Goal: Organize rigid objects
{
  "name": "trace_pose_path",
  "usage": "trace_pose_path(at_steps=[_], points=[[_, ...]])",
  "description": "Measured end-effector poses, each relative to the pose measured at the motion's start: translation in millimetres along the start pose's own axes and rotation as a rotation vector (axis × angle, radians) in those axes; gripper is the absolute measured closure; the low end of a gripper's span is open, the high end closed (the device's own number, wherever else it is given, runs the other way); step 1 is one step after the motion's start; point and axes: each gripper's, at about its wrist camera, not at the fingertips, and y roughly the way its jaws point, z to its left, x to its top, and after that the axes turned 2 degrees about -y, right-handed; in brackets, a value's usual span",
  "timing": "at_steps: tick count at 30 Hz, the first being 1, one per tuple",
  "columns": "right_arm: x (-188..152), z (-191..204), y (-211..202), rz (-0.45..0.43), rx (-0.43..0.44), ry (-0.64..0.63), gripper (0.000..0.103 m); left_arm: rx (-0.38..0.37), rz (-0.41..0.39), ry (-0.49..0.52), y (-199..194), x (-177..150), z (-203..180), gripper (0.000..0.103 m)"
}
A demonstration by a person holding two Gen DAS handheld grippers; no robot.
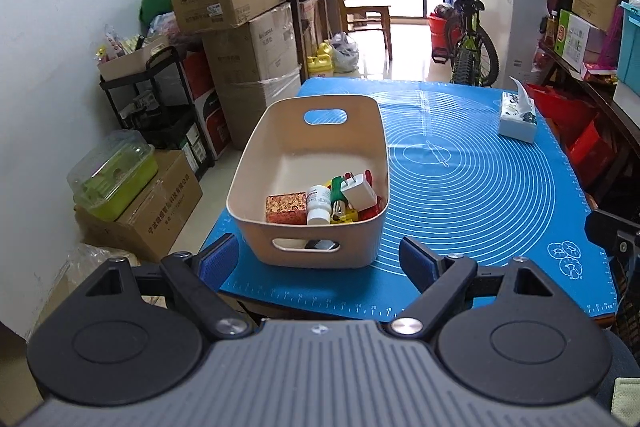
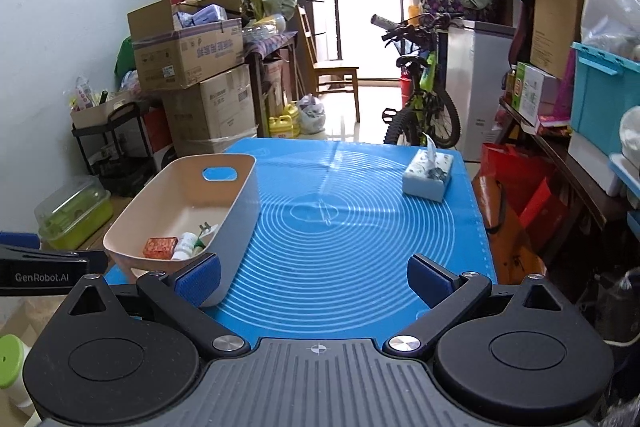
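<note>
Both claws hang empty, jaws spread wide, at the near edge of the desk. The left claw (image 1: pixel 320 259) faces the beige bin (image 1: pixel 256 163) on the left of the blue mat (image 1: pixel 480 195), and its view looks down on the whole heap: a red patterned box (image 1: pixel 285 209), a white bottle (image 1: pixel 319 205), a white plug (image 1: pixel 359 191). The right claw (image 2: pixel 316 277) sees that bin (image 2: pixel 240 211) from the side, its wall hiding most contents. The tissue box (image 2: pixel 427 175) stands far right.
</note>
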Motion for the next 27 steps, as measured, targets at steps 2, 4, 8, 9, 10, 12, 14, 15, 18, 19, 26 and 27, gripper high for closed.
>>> trace_pose_path(at_steps=[2,4,8,9,10,12,14,15,18,19,26,27], points=[[-7.3,-3.1,-3.4,-0.002,-0.003,0.005,0.004,-0.004,-0.003,-0.003,-2.5,-6.1,-2.4,0.016],[-13.9,-7.2,-6.8,-0.001,0.000,0.019,0.004,-0.009,-0.003,0.000,-4.3,-11.9,-4.9,0.016],[-27.5,-10.5,-13.0,-0.012,-0.014,0.014,0.004,-0.020,-0.004,0.000,-5.2,-20.9,-8.7,0.016],[-30.8,-11.1,-12.9,-0.008,-0.015,0.015,0.004,-0.024,-0.002,0.001,-4.9,-23.4,-10.0,0.016],[-34.5,-12.0,-12.9,-0.002,-0.014,0.018,0.004,-0.028,0.001,0.004,-4.5,-26.2,-11.4,0.016],[-40.8,-15.5,-12.5,0.010,-0.009,0.030,0.004,-0.034,0.003,0.011,-3.9,-33.7,-14.2,0.016],[-47.3,-16.4,-11.7,0.023,-0.005,0.036,0.004,-0.033,0.000,0.018,-3.8,-43.1,-16.7,0.016],[-50.9,-16.9,-11.5,0.027,-0.005,0.036,0.004,-0.033,-0.003,0.020,-3.4,-47.4,-18.1,0.016],[-60.9,-15.6,-11.7,0.037,-0.008,0.032,0.004,-0.046,0.002,0.017,-1.0,-57.9,-19.7,0.016],[-63.7,-14.9,-11.7,0.039,-0.009,0.032,0.004,-0.050,0.004,0.016,0.1,-59.6,-20.0,0.016],[-78.4,-14.5,-12.4,0.037,-0.012,0.019,0.004,-0.064,0.012,0.036,8.1,-80.9,-23.2,0.016],[-80.9,-15.0,-12.7,0.035,-0.009,0.018,0.004,-0.069,0.013,0.034,9.0,-83.1,-23.0,0.016]])
